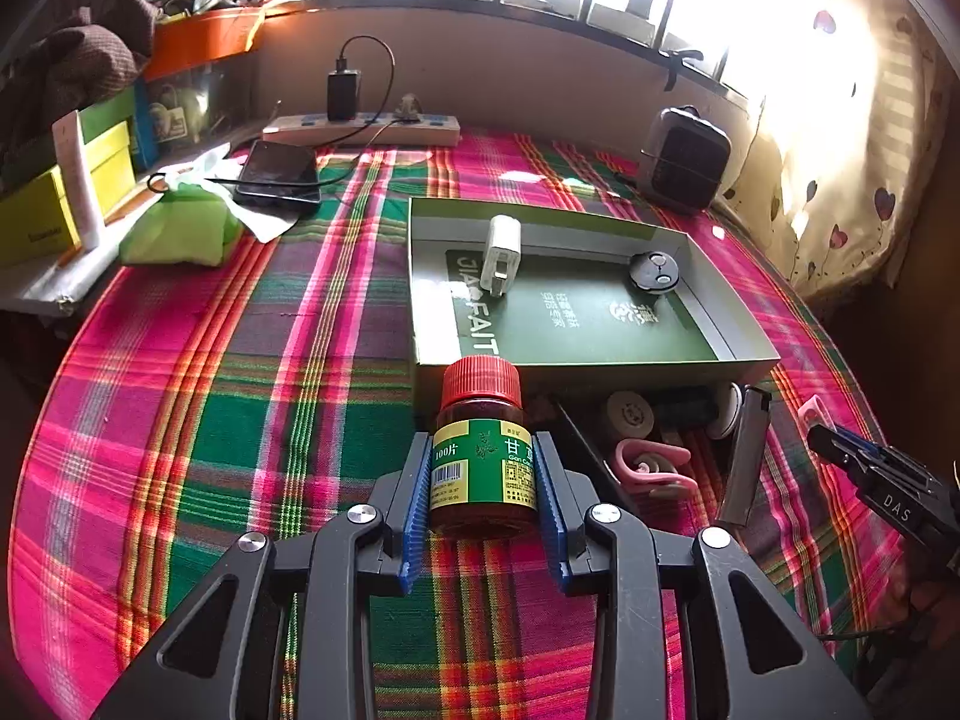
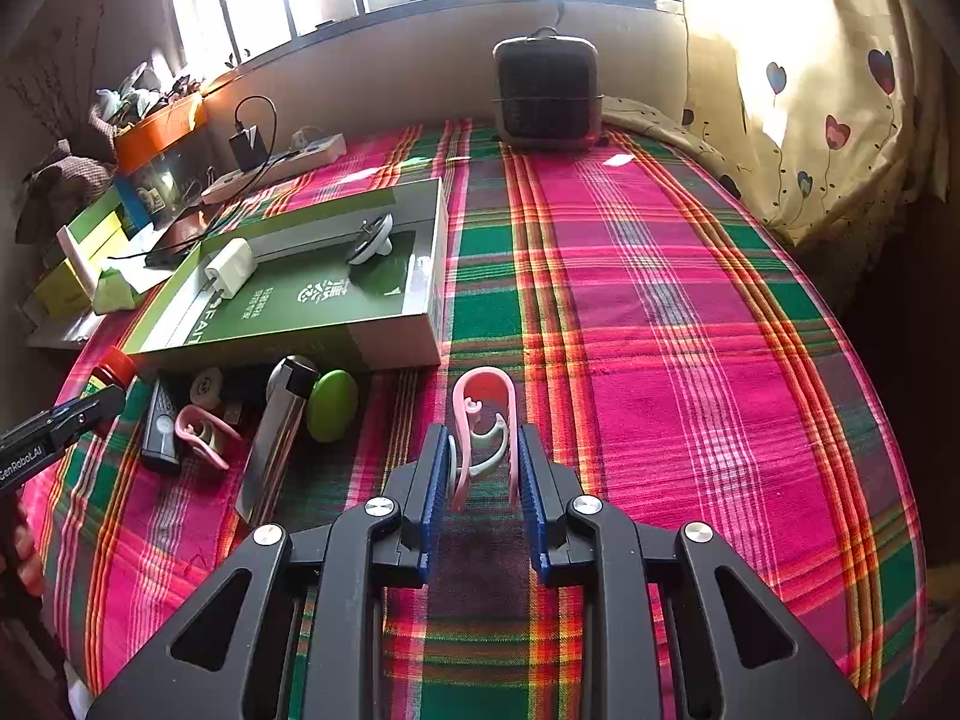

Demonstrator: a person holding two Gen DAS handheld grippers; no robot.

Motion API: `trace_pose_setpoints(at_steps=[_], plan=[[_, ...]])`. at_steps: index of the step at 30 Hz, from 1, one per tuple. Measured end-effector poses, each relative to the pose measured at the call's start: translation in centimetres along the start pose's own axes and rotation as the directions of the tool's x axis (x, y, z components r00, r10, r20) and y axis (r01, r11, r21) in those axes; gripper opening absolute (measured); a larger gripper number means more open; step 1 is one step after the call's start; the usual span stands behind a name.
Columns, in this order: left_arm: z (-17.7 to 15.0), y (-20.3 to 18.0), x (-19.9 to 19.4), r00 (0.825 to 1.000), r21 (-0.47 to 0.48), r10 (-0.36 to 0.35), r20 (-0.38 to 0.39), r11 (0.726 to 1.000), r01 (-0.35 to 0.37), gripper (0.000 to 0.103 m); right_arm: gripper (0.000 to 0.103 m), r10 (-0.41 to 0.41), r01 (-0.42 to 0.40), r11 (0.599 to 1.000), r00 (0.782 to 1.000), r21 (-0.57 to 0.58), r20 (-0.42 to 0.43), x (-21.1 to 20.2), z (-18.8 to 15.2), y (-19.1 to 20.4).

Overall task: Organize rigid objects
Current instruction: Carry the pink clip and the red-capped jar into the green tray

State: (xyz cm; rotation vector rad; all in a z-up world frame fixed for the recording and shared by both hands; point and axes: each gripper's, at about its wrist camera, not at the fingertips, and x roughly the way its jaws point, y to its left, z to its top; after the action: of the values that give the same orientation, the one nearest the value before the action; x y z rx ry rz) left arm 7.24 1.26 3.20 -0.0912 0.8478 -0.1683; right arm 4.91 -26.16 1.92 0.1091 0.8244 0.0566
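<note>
Nearest the left wrist camera, the left gripper [image 1: 483, 480] is clamped on a brown medicine bottle with a red ribbed cap and a green-and-yellow label [image 1: 483, 450], held upright just above the pink-and-green plaid cloth [image 1: 240, 420]. In the right wrist view, the right gripper [image 2: 483, 468] is closed on a pink plastic clip with a pale inner hook [image 2: 485, 426], its blue pads [image 2: 437, 480] touching the clip's sides.

Just beyond the bottle lies a loose group on the cloth: a second pink clip [image 1: 651, 462], a grey flat bar [image 1: 744, 456], a cream round disc [image 1: 629, 415], and, seen from the right wrist, a lime-green oval piece [image 2: 332, 405] and a small black stick-shaped device [image 2: 161, 429].

Behind them sits a shallow green cardboard box lid [image 1: 600, 363], holding a white plug adapter [image 1: 503, 255] near its left wall and a dark round gadget [image 1: 654, 270] to its right.

Farther back stand a white power strip [image 1: 360, 127] and a grey box-shaped heater [image 1: 684, 159] below the window.
</note>
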Motion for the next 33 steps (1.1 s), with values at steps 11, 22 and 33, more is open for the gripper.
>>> trace_pose_setpoints(at_steps=[11, 22, 33], plan=[[1.9, 0.0, -0.7, 0.999, 0.009, -0.028, 0.029, 1.000, 0.028, 0.031, 0.024, 0.047, -0.045, 0.997, 0.998, -0.063, 0.029, -0.4, 3.1, 1.9], [4.4, -0.4, 1.4, 0.999, 0.026, -0.039, 0.024, 0.999, 0.039, 0.031, 0.024, 0.135, -0.135, 0.983, 0.991, -0.122, -0.006, 2.5, 7.0, 4.8], [5.8, -0.3, 4.0, 1.000, 0.017, -0.023, 0.003, 1.000, 0.023, 0.031, 0.024, 0.177, -0.190, 0.969, 0.980, -0.159, -0.090, 7.5, 10.1, 7.8]])
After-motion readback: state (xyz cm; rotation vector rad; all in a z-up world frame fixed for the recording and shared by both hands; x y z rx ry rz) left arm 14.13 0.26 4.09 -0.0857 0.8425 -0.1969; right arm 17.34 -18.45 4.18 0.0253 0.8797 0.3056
